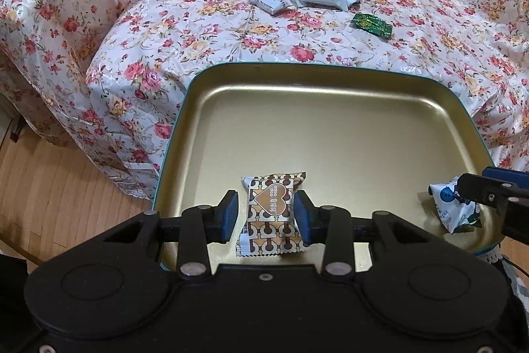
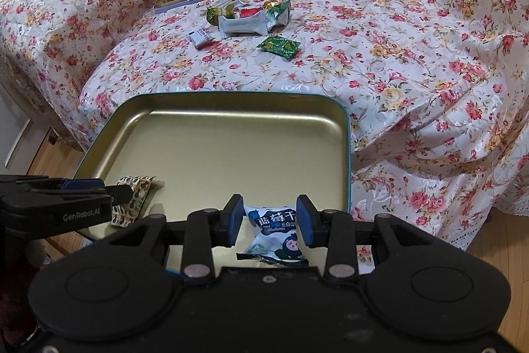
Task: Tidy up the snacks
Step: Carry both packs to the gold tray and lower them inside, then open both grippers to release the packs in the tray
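Blue-padded left claw (image 1: pixel 266 215) grips a brown heart-print packet (image 1: pixel 271 214), upright between its pads, low over the gold tin tray (image 1: pixel 330 134). Right claw (image 2: pixel 270 225) likewise clasps a blueberry packet (image 2: pixel 276 234) over the tray's near edge; loose snacks (image 2: pixel 251 15) lie well beyond.

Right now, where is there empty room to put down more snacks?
Most of the gold metal tray is bare, from its far rim down to the brown patterned packet and the white blueberry packet. Floral cloth before the tray is bare too. The far silver tray and loose candy pile are crowded.
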Motion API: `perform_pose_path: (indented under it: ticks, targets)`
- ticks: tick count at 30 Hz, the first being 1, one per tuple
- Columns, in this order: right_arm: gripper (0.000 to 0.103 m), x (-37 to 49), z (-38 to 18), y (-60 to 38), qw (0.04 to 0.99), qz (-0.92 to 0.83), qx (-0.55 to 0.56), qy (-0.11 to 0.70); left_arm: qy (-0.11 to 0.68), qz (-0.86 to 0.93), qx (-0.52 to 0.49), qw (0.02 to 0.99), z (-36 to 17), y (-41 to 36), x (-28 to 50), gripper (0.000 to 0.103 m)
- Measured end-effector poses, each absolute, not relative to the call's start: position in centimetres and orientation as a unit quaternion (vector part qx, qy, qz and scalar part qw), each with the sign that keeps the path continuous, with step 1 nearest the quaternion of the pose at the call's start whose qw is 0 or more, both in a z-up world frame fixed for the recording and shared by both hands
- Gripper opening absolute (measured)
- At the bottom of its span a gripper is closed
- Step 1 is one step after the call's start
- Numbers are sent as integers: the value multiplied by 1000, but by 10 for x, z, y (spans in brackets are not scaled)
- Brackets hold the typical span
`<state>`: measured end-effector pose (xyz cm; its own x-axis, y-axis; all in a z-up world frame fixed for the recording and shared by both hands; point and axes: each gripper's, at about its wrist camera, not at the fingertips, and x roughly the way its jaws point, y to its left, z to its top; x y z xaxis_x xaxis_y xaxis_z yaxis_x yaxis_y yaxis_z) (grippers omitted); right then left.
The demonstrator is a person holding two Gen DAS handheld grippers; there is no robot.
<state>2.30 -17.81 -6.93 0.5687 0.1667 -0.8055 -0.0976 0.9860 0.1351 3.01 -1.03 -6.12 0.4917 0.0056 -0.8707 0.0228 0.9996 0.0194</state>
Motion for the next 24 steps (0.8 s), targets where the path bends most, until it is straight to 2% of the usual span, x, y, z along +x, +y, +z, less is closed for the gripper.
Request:
perform_pose_path:
  ticks: [11, 24]
  targets:
    - [38, 23, -72, -176, 882, 79, 34, 463, 509, -5, 14, 861, -62, -11, 29, 47]
    - [42, 37, -70, -178, 863, 96, 39, 495, 553, -43, -8, 832, -61, -7, 39, 47]
